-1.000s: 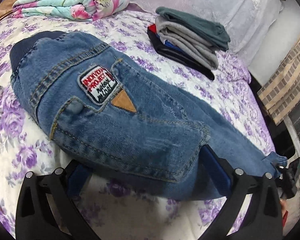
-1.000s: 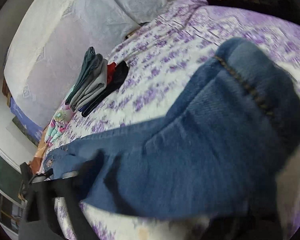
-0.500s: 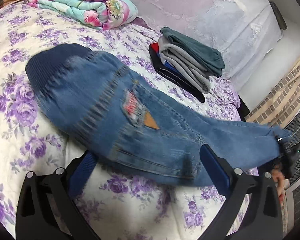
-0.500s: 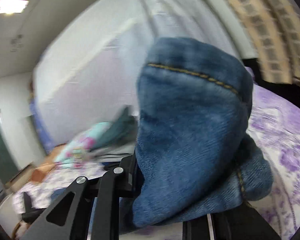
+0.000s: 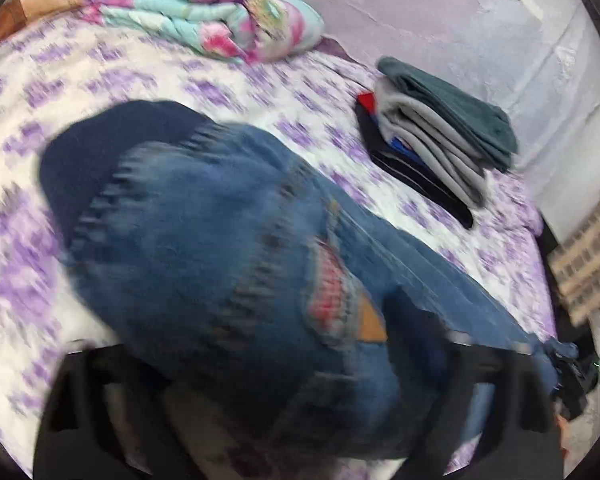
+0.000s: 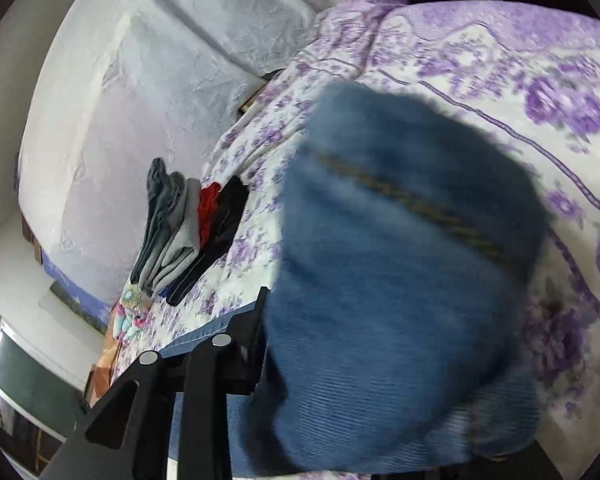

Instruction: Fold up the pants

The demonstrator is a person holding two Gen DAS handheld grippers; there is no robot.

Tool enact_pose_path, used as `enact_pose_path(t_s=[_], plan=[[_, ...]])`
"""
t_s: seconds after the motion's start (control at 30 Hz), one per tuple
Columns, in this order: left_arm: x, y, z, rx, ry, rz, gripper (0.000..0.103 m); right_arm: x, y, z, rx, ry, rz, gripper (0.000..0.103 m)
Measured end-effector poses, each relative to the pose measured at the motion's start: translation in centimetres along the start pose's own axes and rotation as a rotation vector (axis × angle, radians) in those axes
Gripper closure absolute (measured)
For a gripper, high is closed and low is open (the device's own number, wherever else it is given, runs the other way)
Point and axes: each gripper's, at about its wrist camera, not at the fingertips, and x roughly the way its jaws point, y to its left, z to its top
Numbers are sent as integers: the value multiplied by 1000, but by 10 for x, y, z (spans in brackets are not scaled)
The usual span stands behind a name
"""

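Blue jeans with a dark elastic waistband and a red-and-white patch hang over the floral bed, blurred by motion. My left gripper is at the bottom of the left wrist view, its jaws wide apart with the seat of the jeans bunched between them; whether they pinch the cloth is hidden. My right gripper is shut on the hem end of the jeans legs, which fills the right wrist view. That gripper also shows at the far right of the left wrist view.
A stack of folded clothes lies at the back right of the bed, also in the right wrist view. A rolled floral quilt lies at the back. The purple-flowered bedsheet covers the bed. A pale headboard wall stands behind.
The jeans have swung closer to the left camera, covering more of its fingers. The right gripper has tipped down from facing the wall to facing the bed, still holding the hem.
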Motion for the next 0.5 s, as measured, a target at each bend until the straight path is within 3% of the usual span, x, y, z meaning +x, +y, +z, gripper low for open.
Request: enact_pose_path(t_s=[0.17,0.3,0.4,0.43,0.5], plan=[[-8,0,38,-14,-32,-45,56,5,20,24,-106,-28,2,86],[-29,-24,64,62,-125,-30,62,-7,63,57,-163,-132,108,87],[-52,-25,73,50,-232,-59,61,-26,91,63,-250,-220,144,86],[-53,-20,72,33,-253,-54,59,-26,91,64,-249,-227,136,83],[-39,-9,68,25,-223,-5,55,-7,77,65,-239,-175,70,48]])
